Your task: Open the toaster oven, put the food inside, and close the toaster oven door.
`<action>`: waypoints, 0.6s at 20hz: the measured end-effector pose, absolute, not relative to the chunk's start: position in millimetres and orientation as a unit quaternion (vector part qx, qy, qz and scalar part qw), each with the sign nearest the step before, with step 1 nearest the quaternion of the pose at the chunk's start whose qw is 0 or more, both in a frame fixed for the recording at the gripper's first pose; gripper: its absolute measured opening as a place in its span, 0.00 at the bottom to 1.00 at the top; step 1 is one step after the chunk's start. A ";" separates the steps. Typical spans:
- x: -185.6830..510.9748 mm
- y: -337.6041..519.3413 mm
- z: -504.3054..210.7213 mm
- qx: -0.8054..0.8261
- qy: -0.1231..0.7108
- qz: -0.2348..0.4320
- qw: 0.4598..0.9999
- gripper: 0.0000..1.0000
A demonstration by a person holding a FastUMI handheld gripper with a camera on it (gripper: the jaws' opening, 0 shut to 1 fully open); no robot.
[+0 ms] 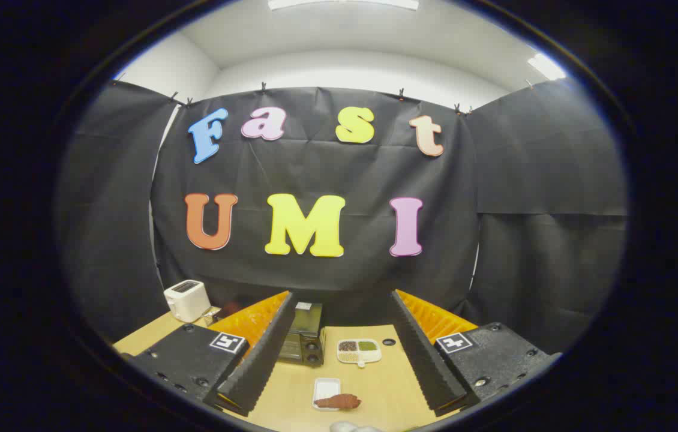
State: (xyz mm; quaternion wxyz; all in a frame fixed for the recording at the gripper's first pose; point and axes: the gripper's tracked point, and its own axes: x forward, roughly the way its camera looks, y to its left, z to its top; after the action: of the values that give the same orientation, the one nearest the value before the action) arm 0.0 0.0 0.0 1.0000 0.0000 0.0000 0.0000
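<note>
On the desk (387, 384), beyond the wide, empty jaws of the gripper (339, 372), the toaster oven (302, 339) stands shut — an off-centre approach could shove it; the food (339, 401) lies nearer.

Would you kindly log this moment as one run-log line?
claw: open, holding nothing | toaster oven: door closed, ahead | food: on small tray, between fingers | stage: start

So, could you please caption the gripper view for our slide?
Open gripper above the table, framing toaster oven, food on a tray.
</note>
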 end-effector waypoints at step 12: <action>0.0 5.3 -10.5 -0.003 0.011 -0.001 1.000 1.00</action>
State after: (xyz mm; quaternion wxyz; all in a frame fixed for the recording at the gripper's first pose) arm 0.0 5.3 -10.5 0.9999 -0.0035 0.0110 -0.0008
